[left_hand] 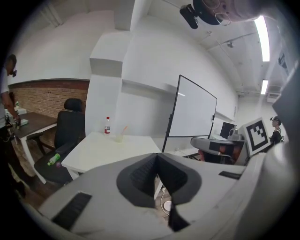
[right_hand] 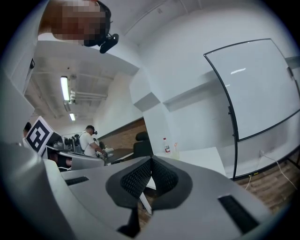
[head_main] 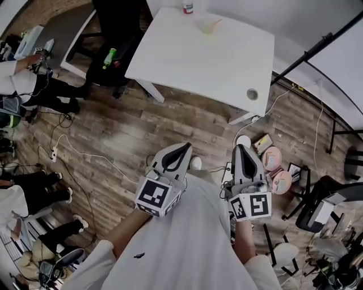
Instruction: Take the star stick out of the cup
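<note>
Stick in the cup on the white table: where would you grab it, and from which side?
Probably grip the stick by its upper end, which leans out above the rim of the cup, coming down from above: the cup's wall surrounds the rest.

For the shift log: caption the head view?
Shut and empty, left gripper and right gripper held short of the white table bearing a clear plastic cup with a pink stick.

Bare wooden floor (head_main: 130,124) lies open between the person and the white table (head_main: 215,62), whose near top is free up to the cup (head_main: 207,26) and bottle (head_main: 188,7) at its far edge, while a black chair (head_main: 119,25) crowds its left side and a whiteboard stand (head_main: 317,50) its right.
</note>
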The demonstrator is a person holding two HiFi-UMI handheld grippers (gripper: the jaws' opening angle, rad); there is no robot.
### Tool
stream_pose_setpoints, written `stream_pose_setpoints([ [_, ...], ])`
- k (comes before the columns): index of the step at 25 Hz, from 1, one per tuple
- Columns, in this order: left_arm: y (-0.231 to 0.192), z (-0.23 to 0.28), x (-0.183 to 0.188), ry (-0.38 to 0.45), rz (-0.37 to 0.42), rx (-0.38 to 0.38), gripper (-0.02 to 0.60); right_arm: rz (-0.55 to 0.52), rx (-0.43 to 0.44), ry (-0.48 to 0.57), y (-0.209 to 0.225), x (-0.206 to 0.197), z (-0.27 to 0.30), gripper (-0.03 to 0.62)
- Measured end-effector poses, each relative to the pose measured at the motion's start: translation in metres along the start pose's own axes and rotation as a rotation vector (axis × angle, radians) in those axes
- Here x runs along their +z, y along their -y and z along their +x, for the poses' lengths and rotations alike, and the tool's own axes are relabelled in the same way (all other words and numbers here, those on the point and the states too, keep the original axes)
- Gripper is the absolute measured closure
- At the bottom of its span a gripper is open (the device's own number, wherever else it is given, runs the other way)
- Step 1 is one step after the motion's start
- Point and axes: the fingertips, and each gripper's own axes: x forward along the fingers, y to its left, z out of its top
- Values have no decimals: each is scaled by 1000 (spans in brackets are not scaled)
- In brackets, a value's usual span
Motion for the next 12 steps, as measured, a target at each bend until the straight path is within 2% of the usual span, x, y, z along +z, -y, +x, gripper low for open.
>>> stream_pose_setpoints([
  [6, -11, 5, -6, -16, -27, 41, 586, -16, 6, -23, 7, -6, 8, 589],
  [12, -32, 24, 0, -8, -51, 29, 586, -57, 32, -49, -4, -2, 43, 589],
])
